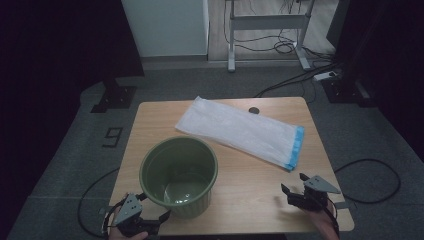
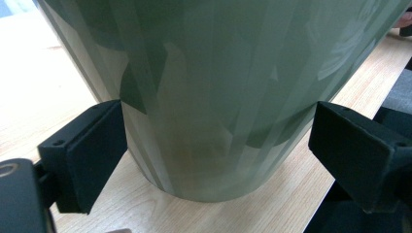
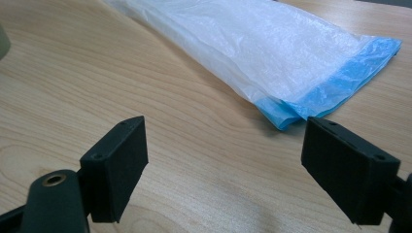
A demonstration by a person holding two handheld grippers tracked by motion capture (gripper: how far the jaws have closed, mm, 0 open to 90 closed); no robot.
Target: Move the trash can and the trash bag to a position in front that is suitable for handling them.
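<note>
High view, green bin near bag, cables seemingly beyond

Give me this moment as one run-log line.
left gripper: open, jaws either side of green bin base | right gripper: open, near bag blue end | bag flat on table

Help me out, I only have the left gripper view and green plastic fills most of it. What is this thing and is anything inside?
Observer: It's a green bin standing upright near the table's front edge; the high view shows nothing in it.
Operator: Where's the right gripper?
Observer: The right gripper is at the front right corner, jaws open, holding nothing.
Operator: Anything ahead of it?
Observer: A flat white bag with a blue band lies just beyond its jaws, untouched.
</note>
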